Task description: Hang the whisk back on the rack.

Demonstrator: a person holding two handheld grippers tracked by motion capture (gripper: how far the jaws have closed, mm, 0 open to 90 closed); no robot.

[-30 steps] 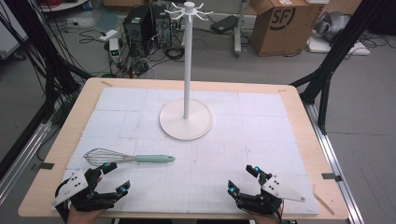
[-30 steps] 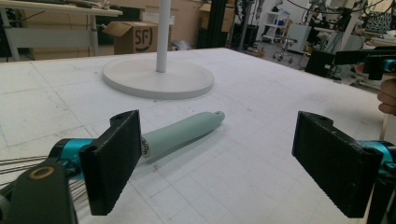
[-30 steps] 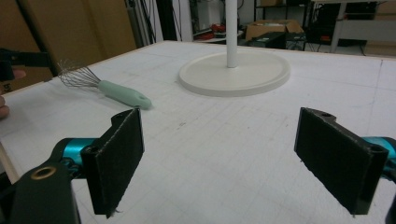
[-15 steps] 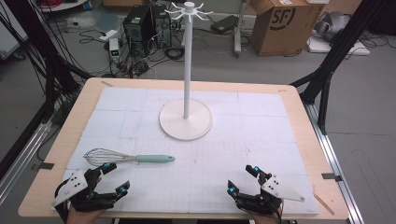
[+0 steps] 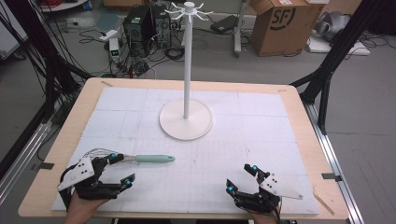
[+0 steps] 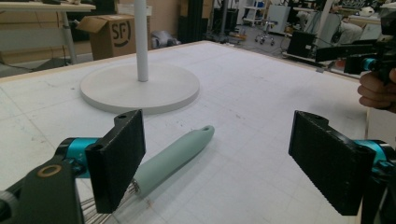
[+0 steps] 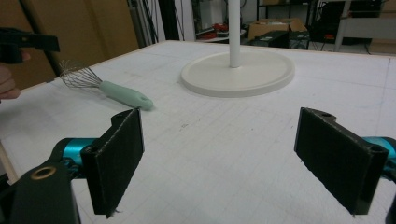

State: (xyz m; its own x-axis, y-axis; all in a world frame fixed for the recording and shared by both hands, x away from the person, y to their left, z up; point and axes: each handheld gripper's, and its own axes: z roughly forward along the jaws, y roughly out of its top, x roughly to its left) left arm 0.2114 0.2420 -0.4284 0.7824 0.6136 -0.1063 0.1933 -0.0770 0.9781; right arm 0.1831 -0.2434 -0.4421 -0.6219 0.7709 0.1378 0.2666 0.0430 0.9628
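A whisk [image 5: 140, 159] lies flat on the white mat [image 5: 233, 140], its wires just beside the far jaw of the left gripper [image 5: 120, 167]. A white stand [image 5: 173, 124] is well ahead of the jaws.

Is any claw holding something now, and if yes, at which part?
Nothing is held. The left claw is open with one jaw over the whisk, and the right claw is open over the bare mat.
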